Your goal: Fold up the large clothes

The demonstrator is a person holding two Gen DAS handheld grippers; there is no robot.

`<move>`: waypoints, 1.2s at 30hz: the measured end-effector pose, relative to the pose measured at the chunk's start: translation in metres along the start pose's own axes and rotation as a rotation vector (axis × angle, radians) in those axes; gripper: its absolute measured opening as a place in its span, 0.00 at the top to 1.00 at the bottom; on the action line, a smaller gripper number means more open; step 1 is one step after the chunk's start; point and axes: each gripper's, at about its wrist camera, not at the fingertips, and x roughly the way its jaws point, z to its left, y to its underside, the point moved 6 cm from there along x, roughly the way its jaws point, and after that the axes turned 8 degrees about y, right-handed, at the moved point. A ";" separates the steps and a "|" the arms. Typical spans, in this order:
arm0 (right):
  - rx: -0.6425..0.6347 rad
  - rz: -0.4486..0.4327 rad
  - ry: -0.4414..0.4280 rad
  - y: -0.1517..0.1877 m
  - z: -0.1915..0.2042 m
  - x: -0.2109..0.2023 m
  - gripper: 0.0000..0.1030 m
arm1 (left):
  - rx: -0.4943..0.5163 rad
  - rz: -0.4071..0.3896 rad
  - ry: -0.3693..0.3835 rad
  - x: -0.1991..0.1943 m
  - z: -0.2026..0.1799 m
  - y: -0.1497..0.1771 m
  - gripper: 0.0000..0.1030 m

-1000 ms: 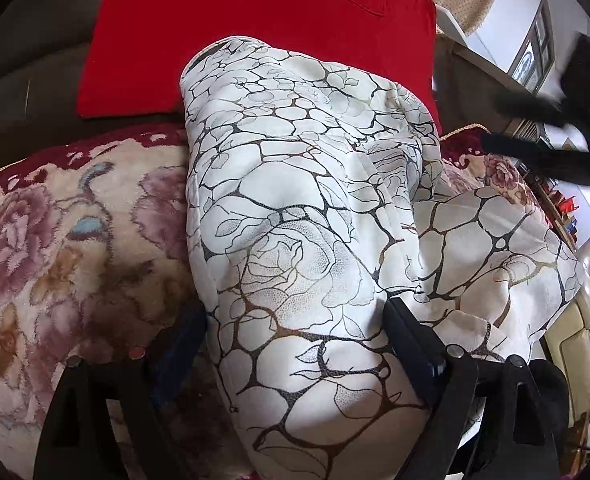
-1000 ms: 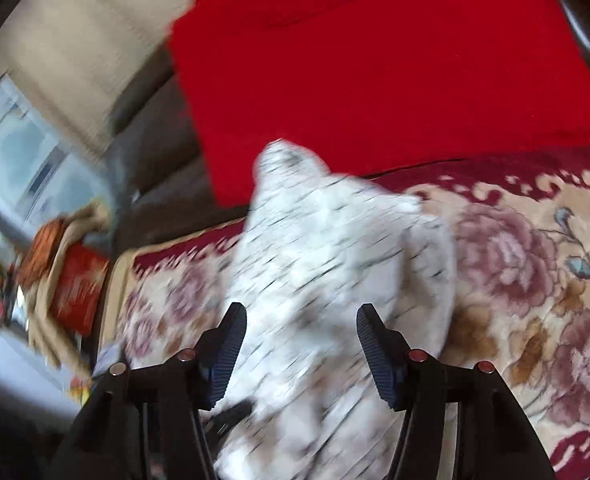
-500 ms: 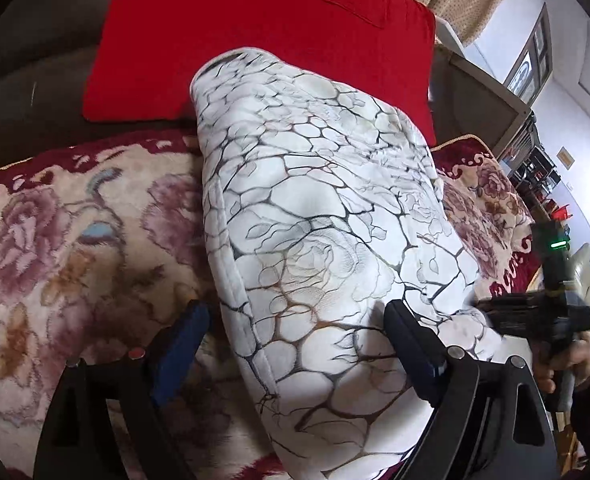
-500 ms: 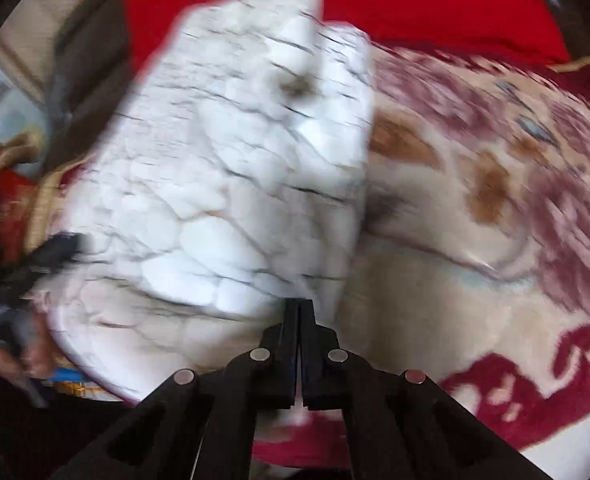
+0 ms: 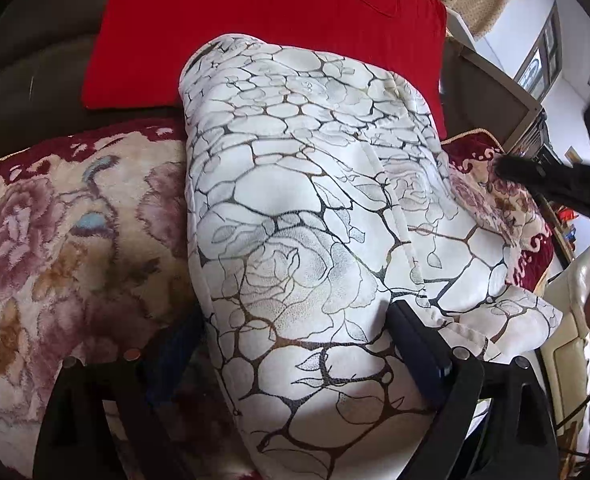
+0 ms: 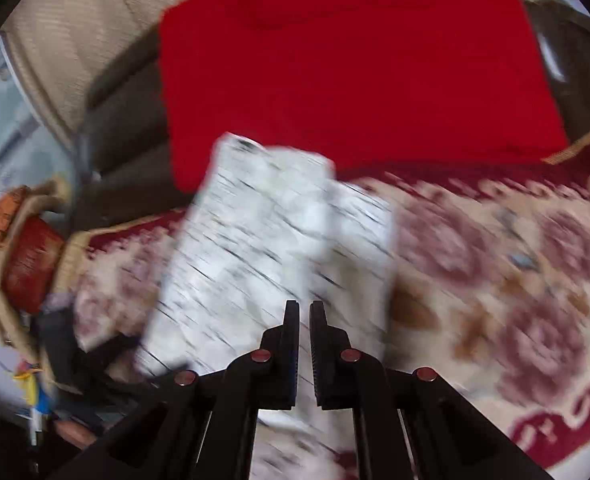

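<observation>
A white garment [image 5: 295, 208] with a dark cracked-stone and rose print lies folded in a long strip on the floral blanket [image 5: 55, 240]. A loose flap of it spreads to the right. My left gripper [image 5: 295, 316] is open and wide, and the near end of the garment bulges between its fingers [image 5: 415, 344]. My right gripper [image 6: 304, 306] is shut with nothing in it and hangs over the blurred garment [image 6: 255, 240]. In the left wrist view the right gripper [image 5: 511, 168] shows as a dark bar above the blanket, right of the garment and apart from it.
A red cushion [image 5: 255, 32] leans on the dark sofa back behind the garment. The blanket's maroon border [image 6: 555, 420] marks the seat's front edge. A beige curtain [image 6: 67, 40] and a window lie beyond the sofa's end. A person's hand [image 6: 71, 432] holds the left gripper.
The right gripper's jaws went from open to shut. It swung in to the garment's near edge, then back out to the right and up. The left gripper stayed put.
</observation>
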 end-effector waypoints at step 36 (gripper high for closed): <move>-0.072 0.216 0.041 0.087 0.011 0.056 0.94 | 0.141 -0.059 -0.211 -0.015 -0.009 0.002 0.10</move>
